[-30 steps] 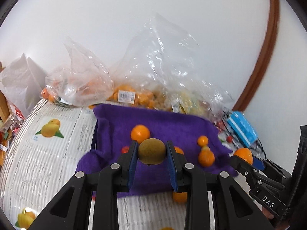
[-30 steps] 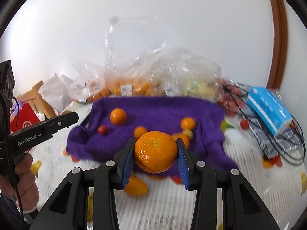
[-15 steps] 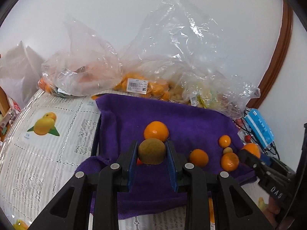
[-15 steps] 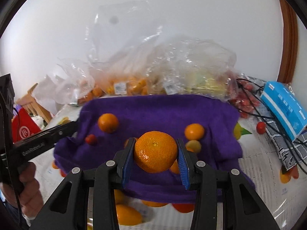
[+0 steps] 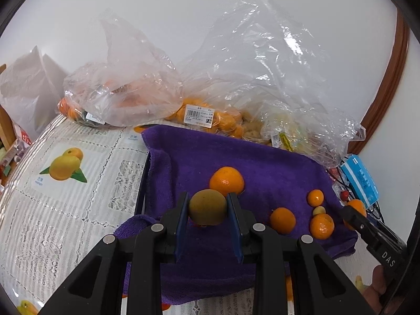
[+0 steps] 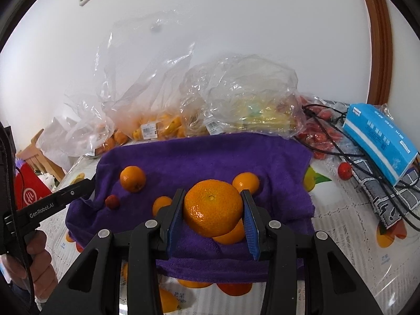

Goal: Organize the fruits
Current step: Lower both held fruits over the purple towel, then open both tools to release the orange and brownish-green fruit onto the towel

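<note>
Fruit lies scattered on a purple towel (image 5: 275, 162) spread over a printed tablecloth (image 5: 78, 183). I read the left gripper (image 5: 208, 207) as clamped on a brown-green fruit (image 5: 208, 206), round with no clear long axis, held between both blue pads above the towel's near-left part. Just behind it sits an orange (image 5: 226, 180) on the towel. To the right lie three smaller oranges (image 5: 282, 220) and a pale yellow fruit (image 5: 319, 210), close together.

I read the right gripper (image 6: 212, 214) as clamped on a mandarin (image 6: 212, 211), its dimpled end facing the camera, held above the towel's front edge. A second mandarin (image 6: 231, 233) shows directly beneath it; I cannot tell whether they touch. A small red fruit (image 6: 112, 201) rests on the towel's left part.

Readable writing: "GenRobot.AI" on the left gripper's side in the right wrist view, "DAS" on the right gripper's side in the left wrist view. Plastic bags (image 5: 126, 97) of fruit behind the towel carry price labels; one shows "7.2". A blue box (image 6: 378, 139) lies at the right, its print illegible
</note>
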